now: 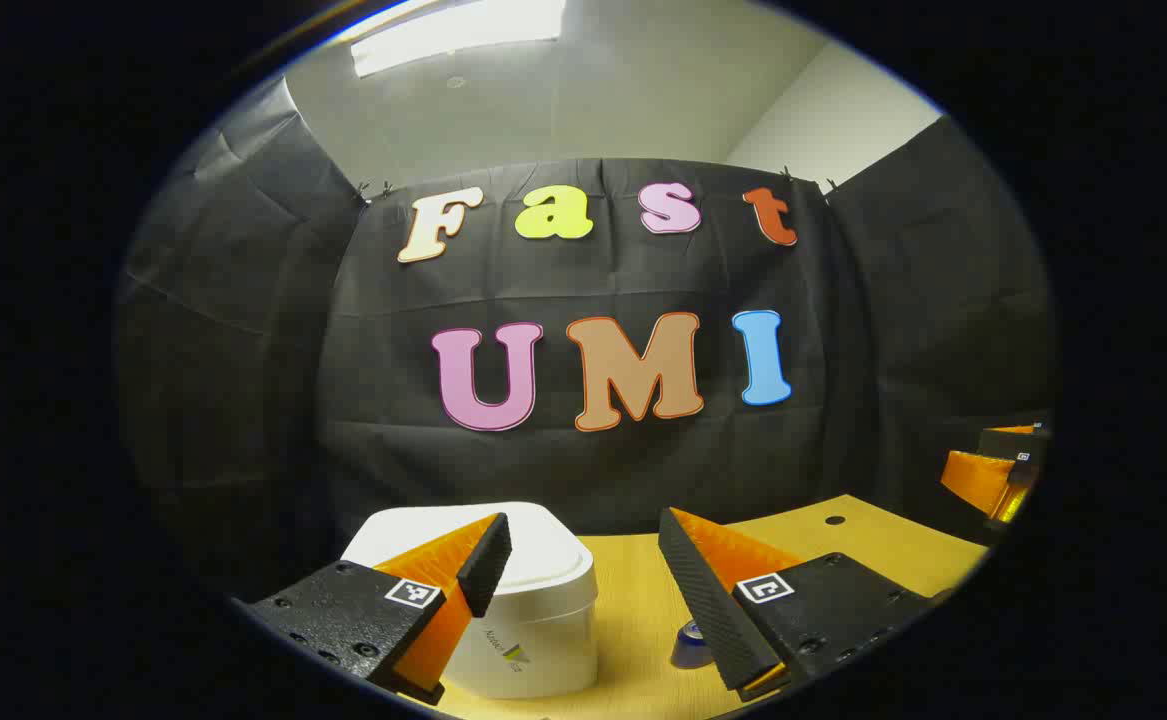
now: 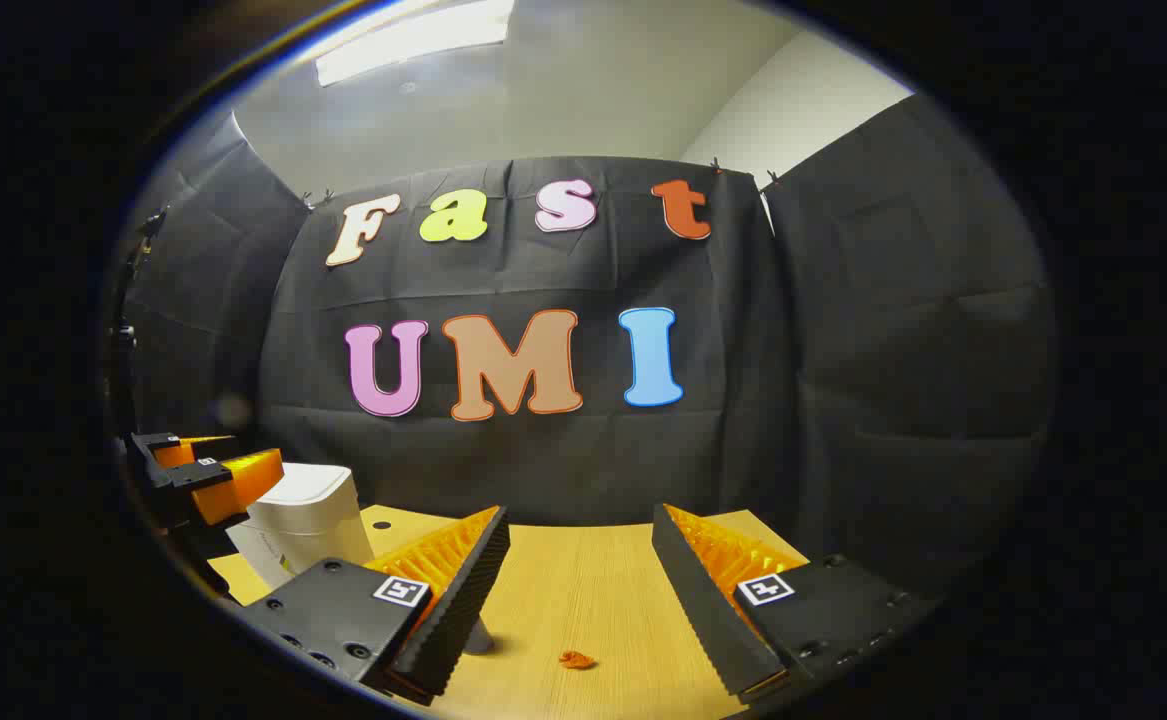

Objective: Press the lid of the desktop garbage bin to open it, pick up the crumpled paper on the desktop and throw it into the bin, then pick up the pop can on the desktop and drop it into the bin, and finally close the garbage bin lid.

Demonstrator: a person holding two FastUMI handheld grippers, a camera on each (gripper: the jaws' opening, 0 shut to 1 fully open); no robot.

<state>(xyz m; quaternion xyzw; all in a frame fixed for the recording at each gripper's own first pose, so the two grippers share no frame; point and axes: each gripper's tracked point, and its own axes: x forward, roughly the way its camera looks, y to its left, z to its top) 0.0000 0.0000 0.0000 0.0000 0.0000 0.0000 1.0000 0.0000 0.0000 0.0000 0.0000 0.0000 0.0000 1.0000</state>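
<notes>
Stage: we judge the task is at its very start; the lid (image 1: 503, 545) of the white desktop garbage bin (image 1: 533, 640) sits flat and closed, and neither tool has hold of anything.

Left gripper (image 1: 583, 560): we see its jaws spread wide and empty, raised above the wooden worktop (image 1: 633, 620), with the bin just beyond its left finger. It also appears at the left edge of the right gripper view, near the bin.

Right gripper (image 2: 578, 560): jaws wide apart, nothing between them, hovering over open worktop. Its orange body shows at the far right of the left gripper view.

Bin: towards the left of the worktop, upright, rounded white lid on top. In our judgement it is light plastic that may slide, so the press should go straight down on the lid.

Pop can (image 1: 691, 645): we take the small bluish shape beside the left gripper's right finger to be its top; most of it is hidden. Likely thin, smooth and light; grip it across the middle, gently.

Crumpled paper (image 2: 576, 659): a small orange scrap lies between the right gripper's fingers on the worktop. We expect it to be soft and nearly weightless; pinch across its bulk.
</notes>
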